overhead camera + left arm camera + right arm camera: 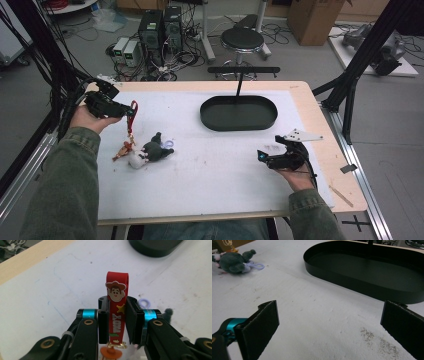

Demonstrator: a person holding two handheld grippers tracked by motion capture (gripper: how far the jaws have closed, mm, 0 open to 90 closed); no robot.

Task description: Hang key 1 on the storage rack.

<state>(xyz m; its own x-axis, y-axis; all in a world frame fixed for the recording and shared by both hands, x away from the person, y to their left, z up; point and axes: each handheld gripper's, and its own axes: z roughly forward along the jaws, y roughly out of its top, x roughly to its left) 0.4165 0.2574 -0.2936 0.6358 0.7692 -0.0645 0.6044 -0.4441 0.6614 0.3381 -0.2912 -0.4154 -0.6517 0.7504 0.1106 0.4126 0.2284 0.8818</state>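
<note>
My left gripper (125,108) (117,321) is shut on a red keychain strap (131,116) (117,307) printed with a cowboy face, held above the left side of the white mat. An orange figure (125,148) dangles from the strap's lower end. Below it on the mat lies a dark green plush toy (156,150) (234,262) with a white part and a lilac clip (255,265). My right gripper (261,156) (329,322) hovers open near the mat's right front, nothing between its jaws. A black oval tray (239,113) (367,275) stands empty at the back centre.
A black T-shaped stand (242,75) rises behind the tray. The white mat (210,165) covers a wooden table (320,125). Black frame posts (360,55) flank both sides. A stool (242,39) and computers (160,27) stand on the floor beyond.
</note>
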